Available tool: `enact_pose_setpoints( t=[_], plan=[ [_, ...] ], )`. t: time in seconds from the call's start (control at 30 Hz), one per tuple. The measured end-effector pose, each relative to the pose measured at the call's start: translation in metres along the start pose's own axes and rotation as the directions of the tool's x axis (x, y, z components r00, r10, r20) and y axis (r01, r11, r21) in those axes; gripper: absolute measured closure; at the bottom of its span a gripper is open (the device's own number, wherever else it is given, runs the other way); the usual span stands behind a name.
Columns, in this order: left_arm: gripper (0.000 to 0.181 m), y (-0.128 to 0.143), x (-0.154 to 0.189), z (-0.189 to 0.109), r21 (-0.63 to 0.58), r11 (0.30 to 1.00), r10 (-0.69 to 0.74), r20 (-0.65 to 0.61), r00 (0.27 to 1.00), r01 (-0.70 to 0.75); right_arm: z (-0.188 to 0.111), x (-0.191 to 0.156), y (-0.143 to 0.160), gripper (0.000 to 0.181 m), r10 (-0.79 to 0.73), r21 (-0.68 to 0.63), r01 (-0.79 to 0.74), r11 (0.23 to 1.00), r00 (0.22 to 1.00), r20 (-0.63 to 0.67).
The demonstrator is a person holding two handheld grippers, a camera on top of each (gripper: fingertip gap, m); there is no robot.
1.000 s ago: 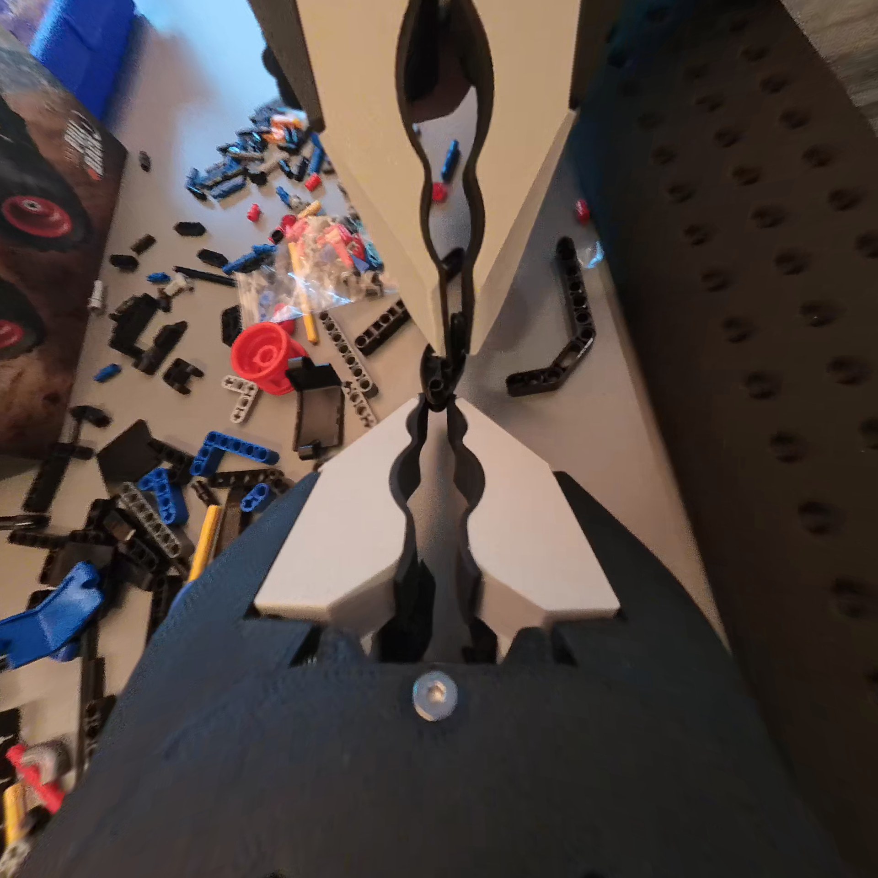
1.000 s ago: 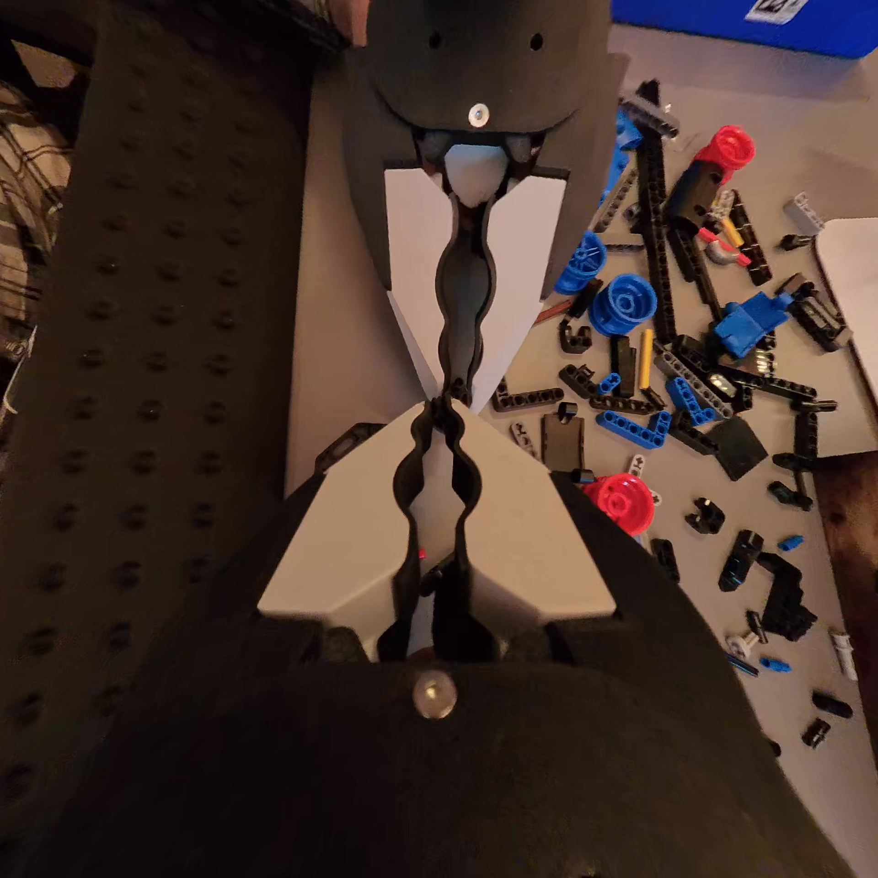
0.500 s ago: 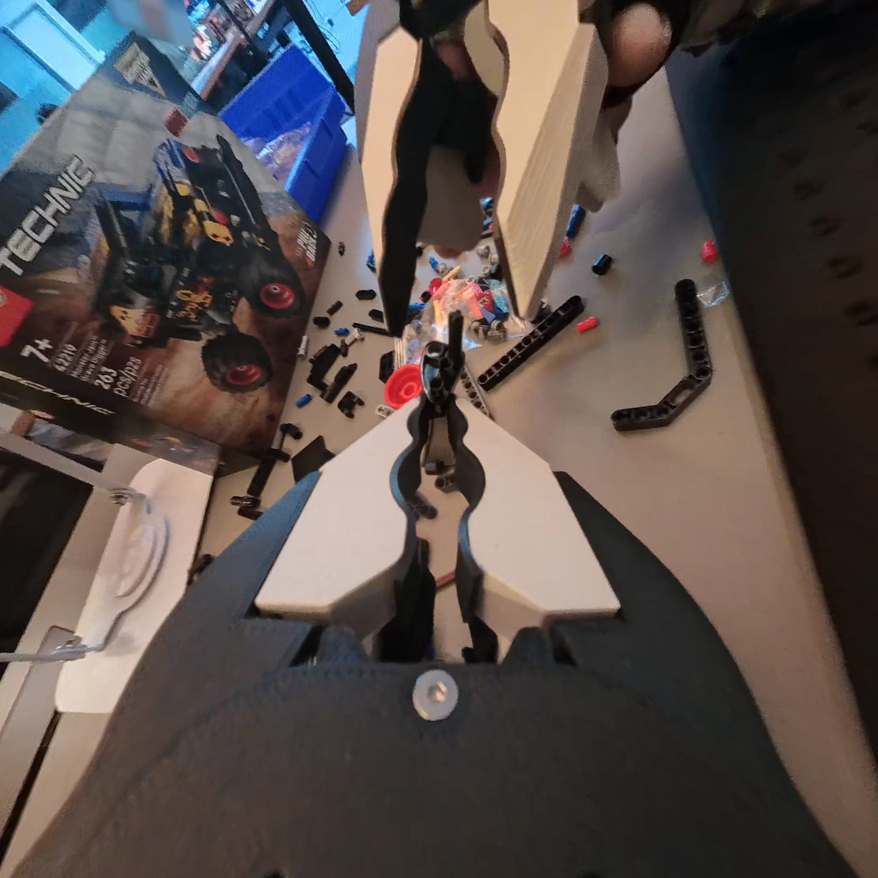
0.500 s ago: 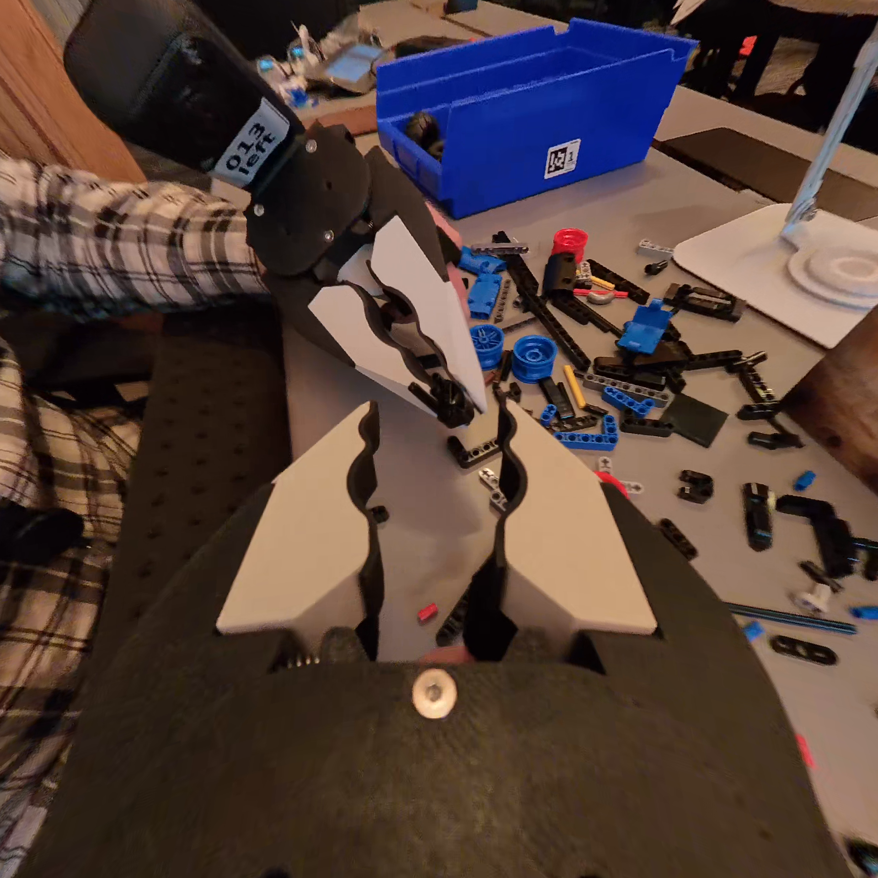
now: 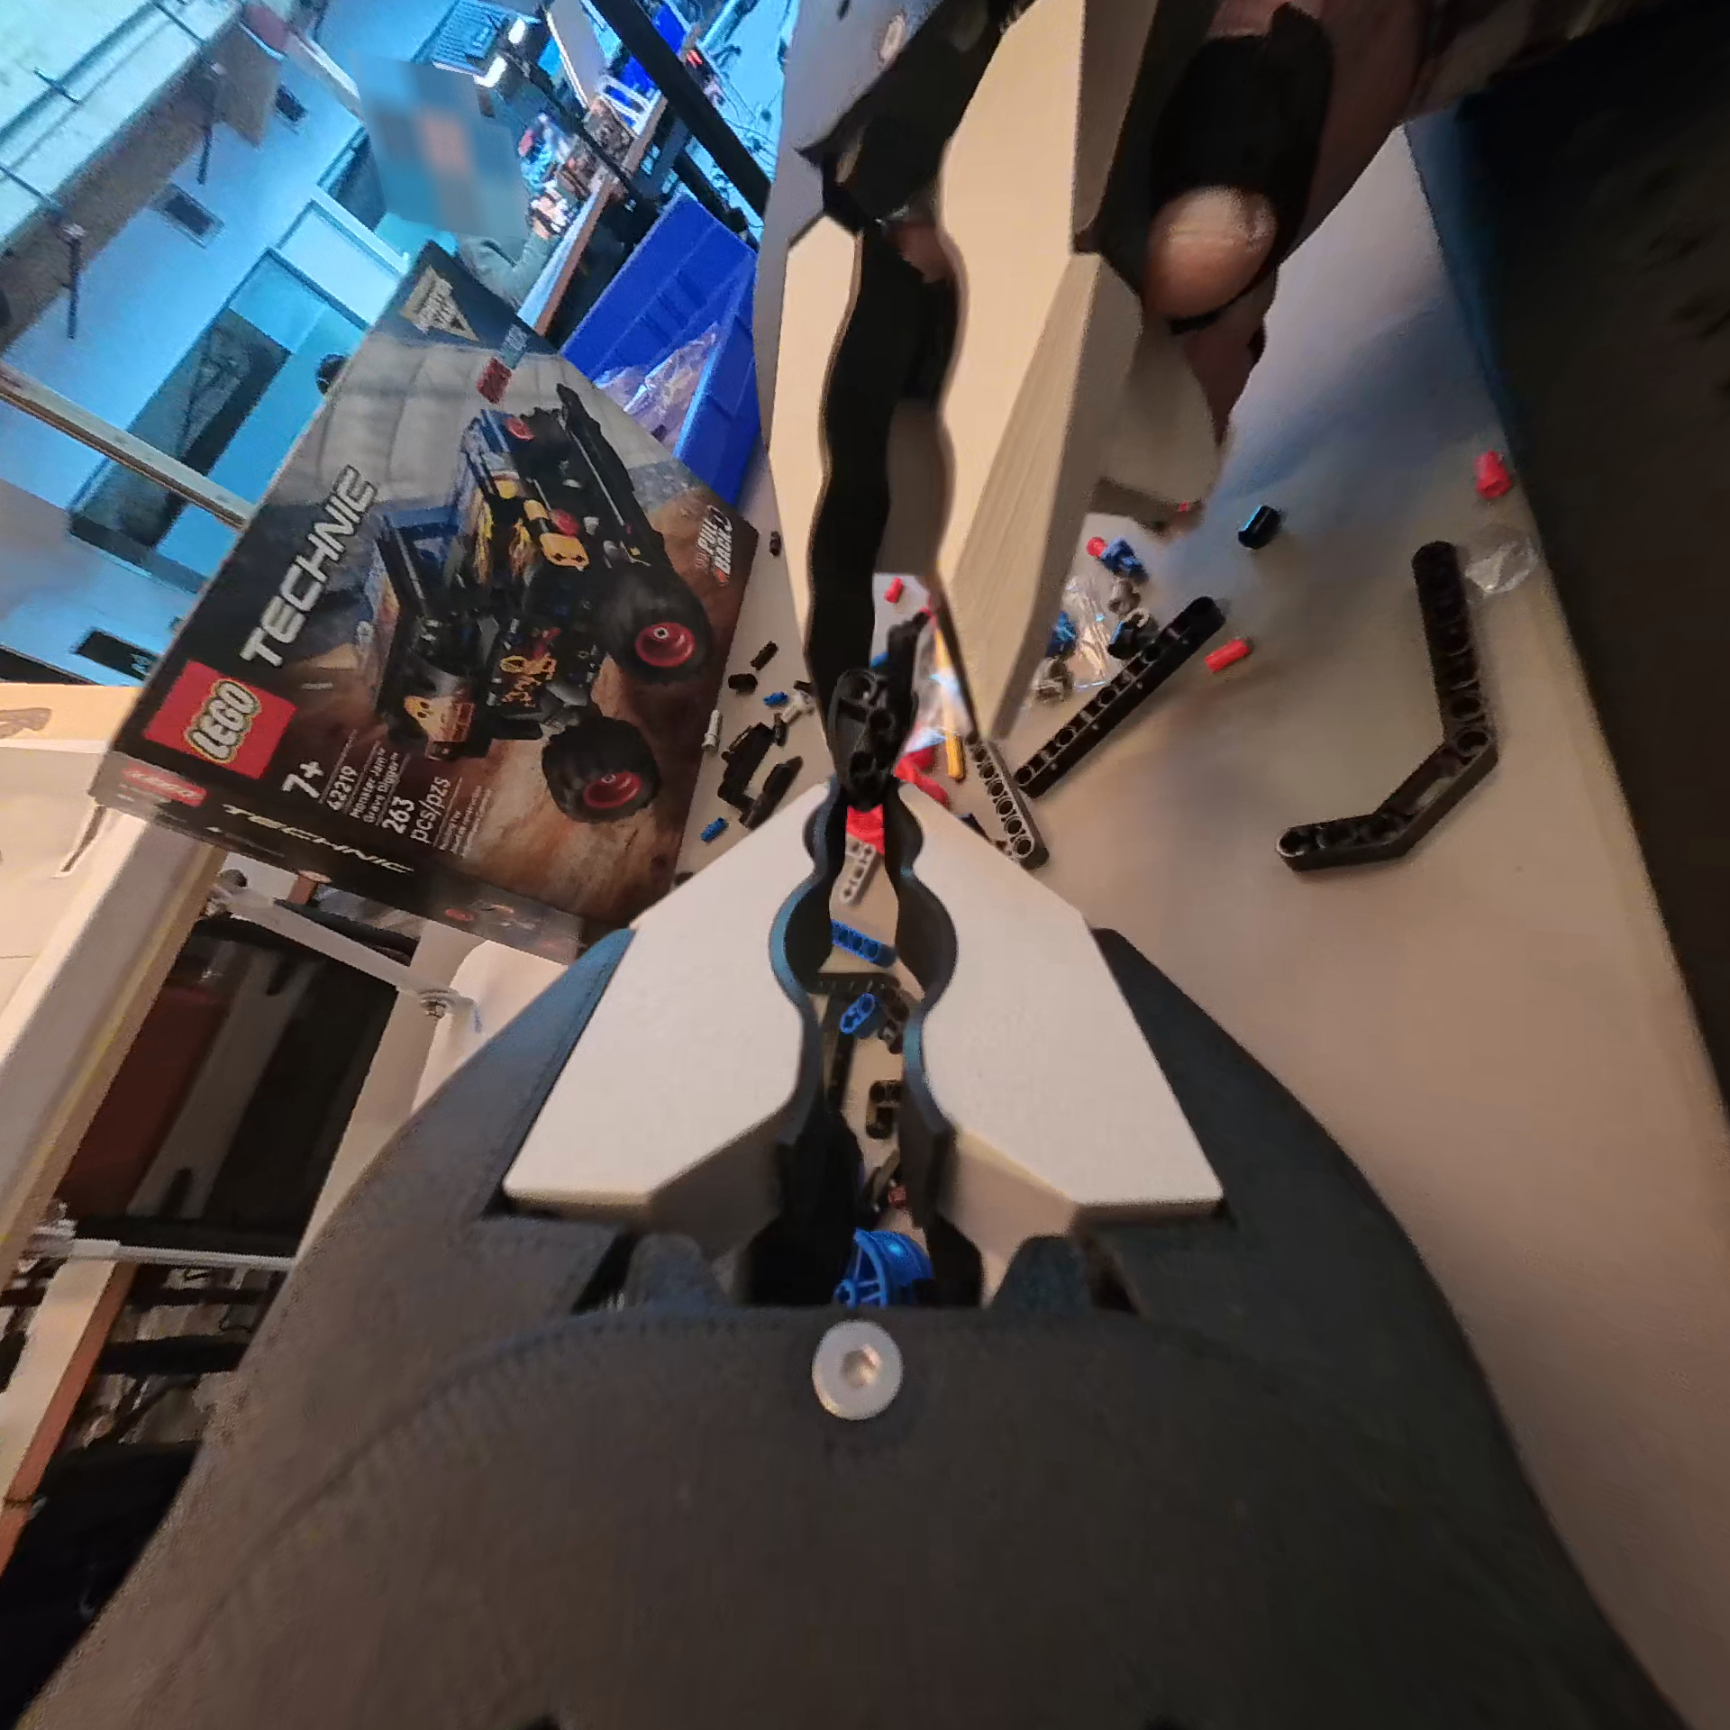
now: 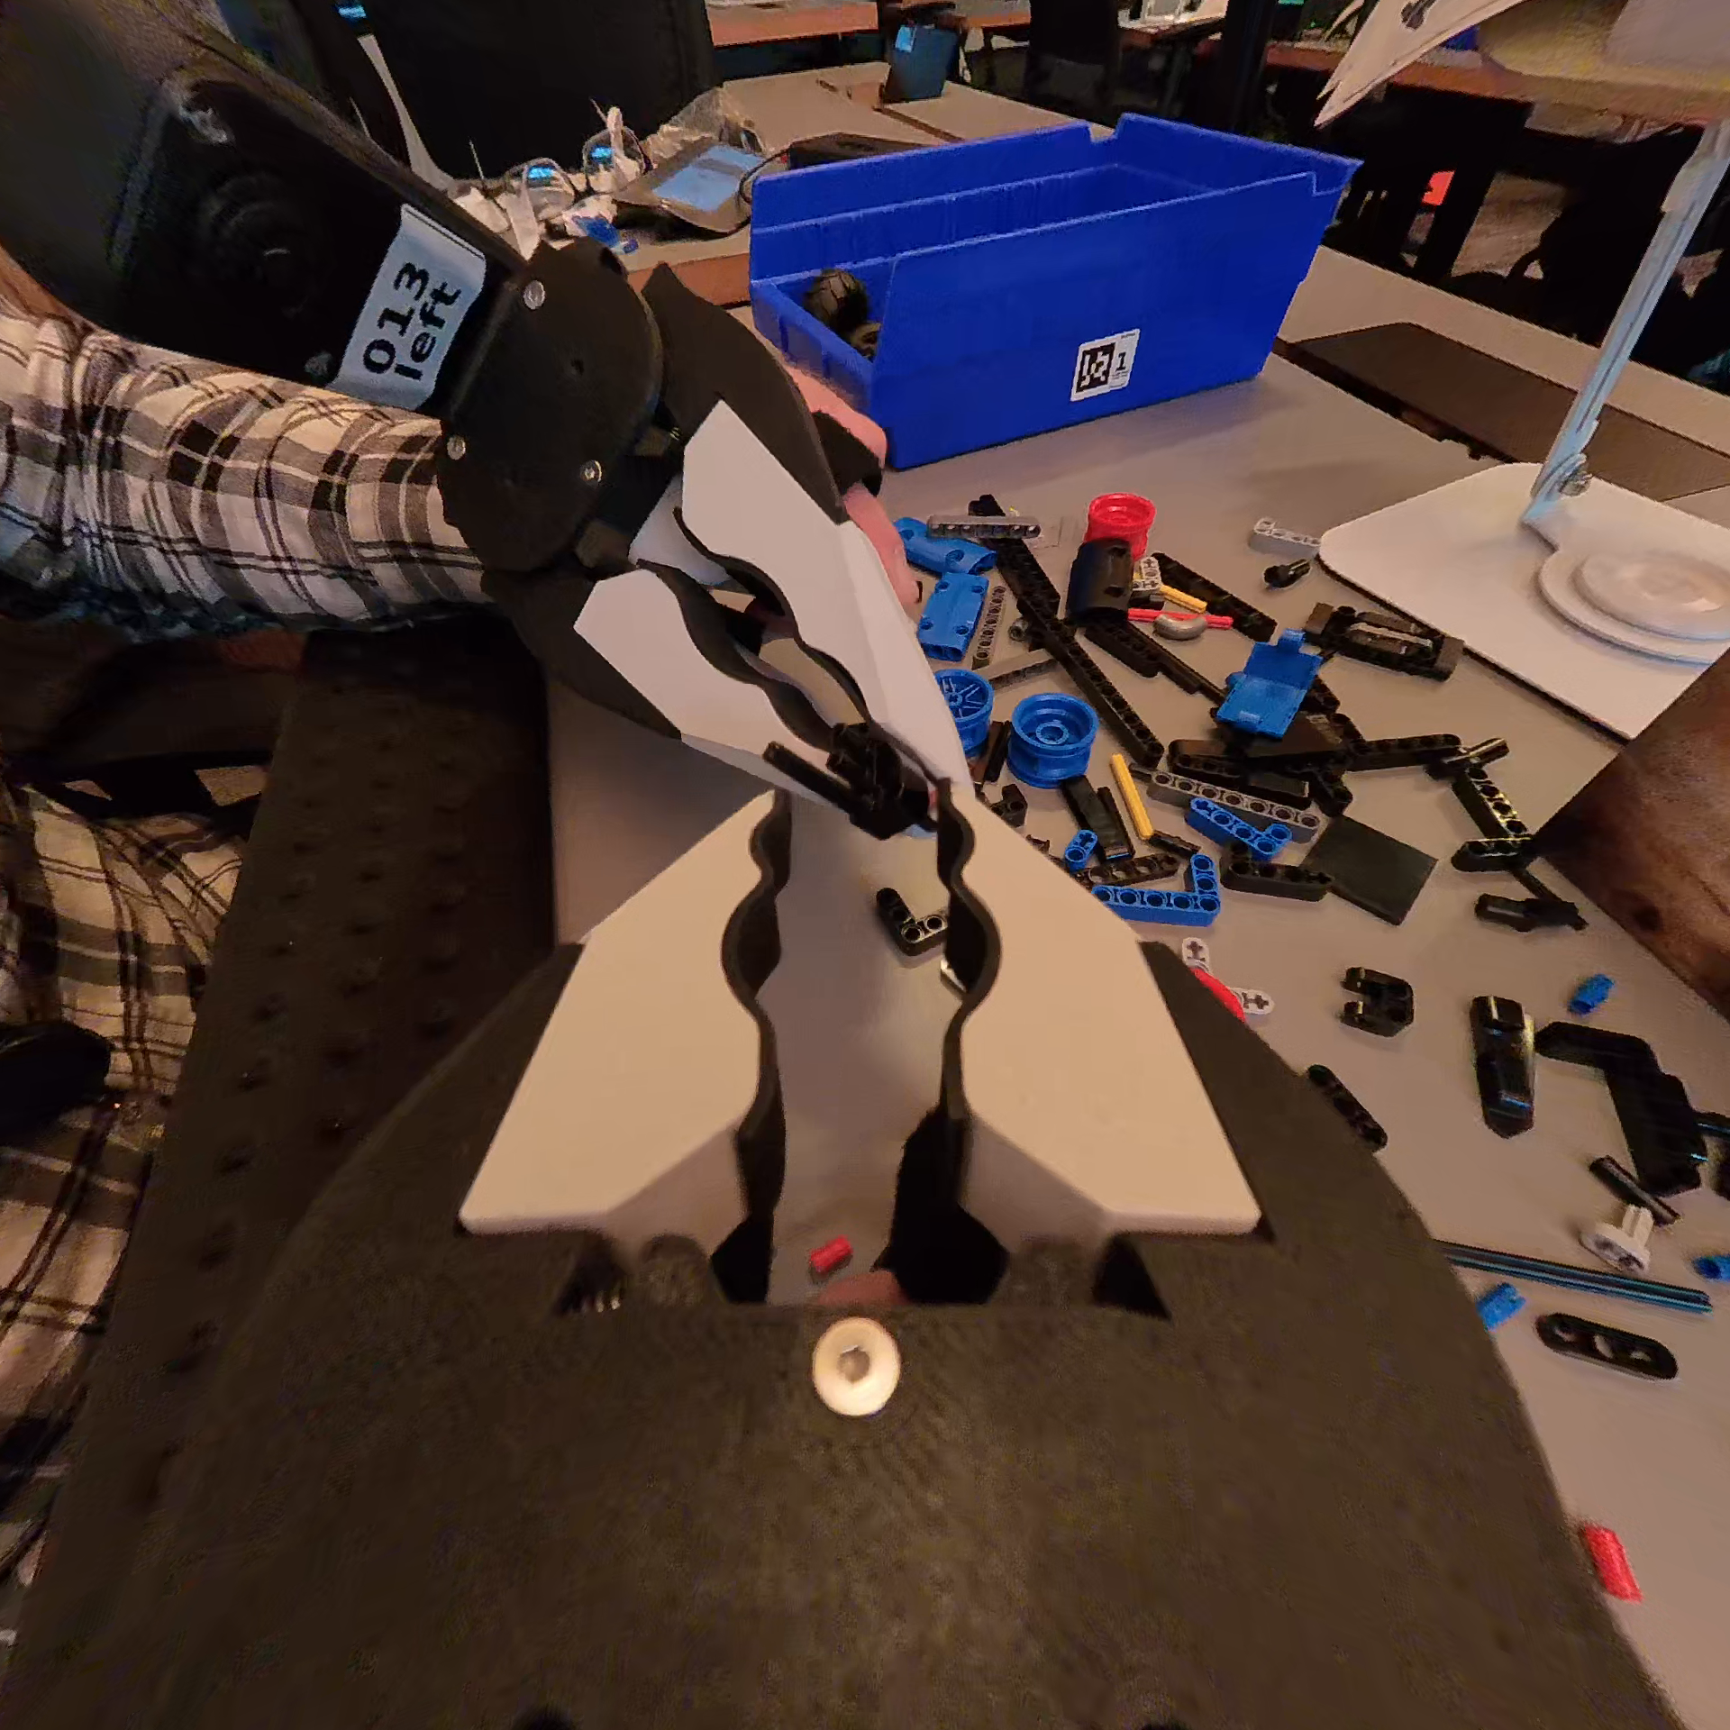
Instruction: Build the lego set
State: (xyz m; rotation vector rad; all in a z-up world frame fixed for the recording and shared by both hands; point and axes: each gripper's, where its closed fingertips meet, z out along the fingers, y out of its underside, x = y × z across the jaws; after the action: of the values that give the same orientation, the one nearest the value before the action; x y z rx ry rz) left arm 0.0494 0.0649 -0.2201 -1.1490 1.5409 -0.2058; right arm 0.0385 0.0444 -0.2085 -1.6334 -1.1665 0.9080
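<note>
Pinching small black lego piece (image 5: 866, 725) at fingertips, left hand-held gripper (image 5: 866, 796) hovers above grey surface (image 5: 1217, 983); right hand-held gripper (image 6: 857, 810) gapes wide, empty, just beside piece; loose parts (image 6: 1217, 805) scattered behind.

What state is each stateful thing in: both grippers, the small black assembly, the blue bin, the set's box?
Left gripper: shut on the black assembly.
Right gripper: open, jaws apart around the assembly's end.
Black assembly: held off the table, a thin axle sticking out.
Blue bin: upright, open-topped, a dark part inside.
Box: lying at the table's edge; whether closed, cannot tell.
</note>
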Motion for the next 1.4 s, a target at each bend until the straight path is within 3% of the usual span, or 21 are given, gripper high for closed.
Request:
enact_pose_setpoints(
  t=[0.13, 0.63, 0.73, 1.17, 1.2, 1.23, 1.4],
  plan=[
    [0.176, -0.002, -0.006, -0.002, 0.0, 1.0, 0.029, 0.045, 0.999, -0.029, -0.004, -0.006, -0.006, 0.141, 0.009, 0.039, -0.01, 0.999, 0.999, 0.037],
    [0.176, -0.01, -0.012, -0.005, -0.071, 0.97, 0.242, 0.173, 0.955, -0.233, -0.009, -0.011, -0.019, 0.14, 0.074, 0.118, -0.086, 0.989, 0.992, 0.099],
    [0.177, -0.012, -0.013, -0.005, -0.081, 0.963, 0.267, 0.189, 0.945, -0.256, -0.011, -0.01, -0.02, 0.148, 0.08, 0.131, -0.092, 0.987, 0.992, 0.098],
    [0.177, -0.01, -0.014, -0.005, -0.139, 0.945, 0.32, 0.214, 0.923, -0.296, -0.009, -0.007, -0.015, 0.15, 0.017, 0.1, -0.023, 0.995, 0.998, 0.059],
    [0.178, -0.012, -0.011, -0.005, -0.121, 0.948, 0.315, 0.206, 0.927, -0.295, -0.01, -0.005, -0.015, 0.151, 0.011, 0.1, -0.016, 0.995, 0.999, 0.046],
    [0.178, -0.012, -0.012, -0.005, -0.128, 0.948, 0.313, 0.209, 0.926, -0.292, -0.01, -0.002, -0.014, 0.164, 0.005, 0.099, -0.008, 0.995, 1.0, 0.027],
    [0.177, -0.013, -0.013, -0.006, -0.127, 0.947, 0.318, 0.217, 0.923, -0.296, -0.011, -0.002, -0.017, 0.163, -0.004, 0.109, 0.002, 0.994, 1.0, 0.014]
  ],
)
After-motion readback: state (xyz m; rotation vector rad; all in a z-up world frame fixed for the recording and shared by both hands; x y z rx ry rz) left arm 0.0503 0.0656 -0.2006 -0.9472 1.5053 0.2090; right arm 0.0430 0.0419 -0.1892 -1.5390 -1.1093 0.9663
